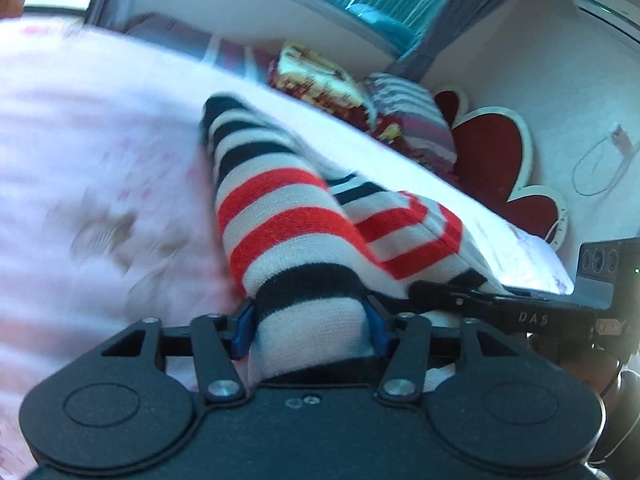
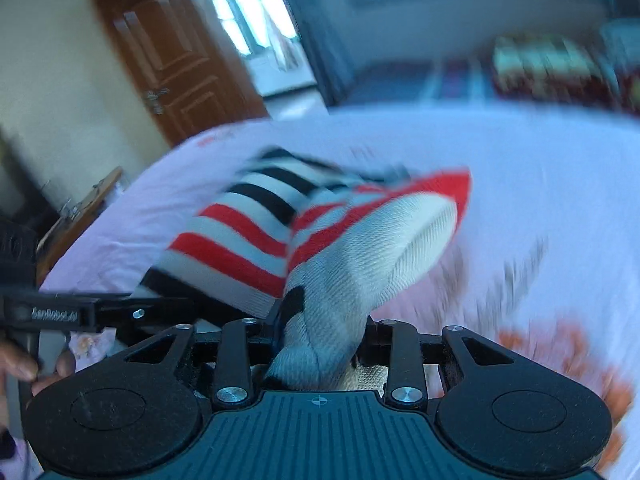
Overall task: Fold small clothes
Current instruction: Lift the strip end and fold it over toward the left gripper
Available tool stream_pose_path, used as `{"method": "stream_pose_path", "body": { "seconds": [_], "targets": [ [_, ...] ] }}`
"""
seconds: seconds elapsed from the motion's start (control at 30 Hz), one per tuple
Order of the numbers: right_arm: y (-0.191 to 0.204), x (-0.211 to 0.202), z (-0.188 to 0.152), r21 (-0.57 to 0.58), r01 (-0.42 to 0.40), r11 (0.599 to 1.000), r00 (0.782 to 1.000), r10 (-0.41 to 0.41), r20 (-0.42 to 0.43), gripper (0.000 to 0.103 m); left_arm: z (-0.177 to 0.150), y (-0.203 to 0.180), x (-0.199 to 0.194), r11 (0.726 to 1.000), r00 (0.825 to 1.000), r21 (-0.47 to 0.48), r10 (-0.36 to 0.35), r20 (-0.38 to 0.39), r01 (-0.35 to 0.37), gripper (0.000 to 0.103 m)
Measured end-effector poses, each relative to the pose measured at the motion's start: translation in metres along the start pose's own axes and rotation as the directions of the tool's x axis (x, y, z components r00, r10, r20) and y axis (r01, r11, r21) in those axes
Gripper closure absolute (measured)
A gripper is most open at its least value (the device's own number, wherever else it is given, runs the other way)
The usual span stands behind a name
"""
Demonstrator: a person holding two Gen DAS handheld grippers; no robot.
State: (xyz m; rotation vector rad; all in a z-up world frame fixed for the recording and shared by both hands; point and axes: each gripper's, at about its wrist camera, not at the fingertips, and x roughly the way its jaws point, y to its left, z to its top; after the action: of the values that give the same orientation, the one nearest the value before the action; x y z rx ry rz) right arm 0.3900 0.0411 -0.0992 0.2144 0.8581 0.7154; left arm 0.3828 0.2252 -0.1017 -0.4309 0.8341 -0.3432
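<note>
1. Our left gripper (image 1: 310,326) and right gripper (image 2: 320,332) each pinch the striped sweater (image 1: 280,216), mid-frame over the bed (image 1: 100,140).
2. We're mid-fold; next it probably needs laying flat.

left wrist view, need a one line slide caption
Left claw grips a striped knit garment over a pink bedsheet.

Both grippers are showing matte black bodies with two round discs at the sides and angled link arms fastened with silver screws. The left gripper (image 1: 310,322) is carrying blue pads (image 1: 243,330) on its fingers. The right gripper (image 2: 322,340) is displaying a ribbed top plate with a small crosshair mark, and white lettering is running along each one's side arm.
</note>
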Motion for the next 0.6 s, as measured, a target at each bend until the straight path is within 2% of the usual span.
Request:
{"method": "stream_pose_path", "body": {
  "seconds": [0.03, 0.1, 0.13, 0.17, 0.23, 0.27, 0.3, 0.33, 0.37, 0.4, 0.47, 0.57, 0.6],
  "targets": [
    [-0.014, 0.006, -0.002, 0.060, -0.001, 0.998, 1.000, 0.002, -0.009, 0.052, -0.003, 0.004, 0.003, 1.000, 1.000, -0.018, -0.014, 0.007, 0.014, 0.037],
    [-0.033, 0.007, -0.008, 0.169, -0.038, 0.985, 0.999, 0.036, 0.016, 0.049, -0.004, 0.006, 0.006, 1.000, 1.000, -0.027, -0.011, 0.018, 0.012, 0.030],
    [-0.035, 0.004, -0.007, 0.178, -0.033, 0.984, 0.999, 0.030, 0.020, 0.047, -0.002, 0.006, 0.004, 1.000, 1.000, -0.030, -0.006, 0.020, 0.007, 0.027],
    [-0.033, -0.002, -0.005, 0.174, -0.003, 0.985, 1.000, -0.001, 0.025, 0.039, -0.002, 0.008, -0.001, 1.000, 1.000, -0.028, -0.001, 0.022, 0.001, 0.025],
    [-0.027, -0.023, -0.006, 0.160, 0.067, 0.985, 0.993, -0.082, 0.088, 0.038, -0.003, 0.013, -0.021, 1.000, 0.999, -0.007, 0.024, 0.046, -0.024, 0.025],
    [-0.024, -0.036, -0.006, 0.152, 0.086, 0.985, 0.987, -0.106, 0.123, 0.038, -0.002, 0.012, -0.032, 0.999, 0.997, 0.001, 0.039, 0.073, -0.040, 0.026],
    [-0.025, -0.046, -0.001, 0.138, 0.094, 0.986, 0.981, -0.115, 0.155, 0.039, 0.001, 0.007, -0.041, 0.997, 0.992, 0.017, 0.072, 0.104, -0.075, 0.033],
    [-0.023, -0.051, 0.003, 0.113, 0.095, 0.989, 0.979, -0.114, 0.171, 0.043, 0.007, 0.001, -0.048, 0.993, 0.986, 0.048, 0.099, 0.137, -0.107, 0.044],
    [-0.022, -0.048, 0.009, 0.099, 0.112, 0.989, 0.979, -0.127, 0.158, 0.045, 0.009, 0.000, -0.054, 0.991, 0.984, 0.077, 0.096, 0.152, -0.108, 0.048],
    [-0.022, -0.043, 0.015, 0.108, 0.118, 0.987, 0.981, -0.133, 0.138, 0.045, 0.017, -0.006, -0.054, 0.990, 0.985, 0.102, 0.078, 0.153, -0.094, 0.048],
    [-0.035, -0.028, 0.024, 0.192, 0.076, 0.978, 0.988, -0.100, 0.119, 0.045, 0.027, -0.022, -0.044, 0.984, 0.989, 0.161, 0.057, 0.137, -0.079, 0.048],
    [-0.064, -0.016, 0.029, 0.329, 0.062, 0.942, 0.990, -0.101, 0.102, 0.045, 0.034, -0.036, -0.020, 0.964, 0.990, 0.238, 0.097, 0.103, -0.119, 0.052],
    [-0.070, -0.011, 0.031, 0.355, 0.023, 0.935, 0.994, -0.061, 0.095, 0.045, 0.033, -0.039, -0.010, 0.959, 0.988, 0.244, 0.133, 0.075, -0.148, 0.052]
  ]
}}
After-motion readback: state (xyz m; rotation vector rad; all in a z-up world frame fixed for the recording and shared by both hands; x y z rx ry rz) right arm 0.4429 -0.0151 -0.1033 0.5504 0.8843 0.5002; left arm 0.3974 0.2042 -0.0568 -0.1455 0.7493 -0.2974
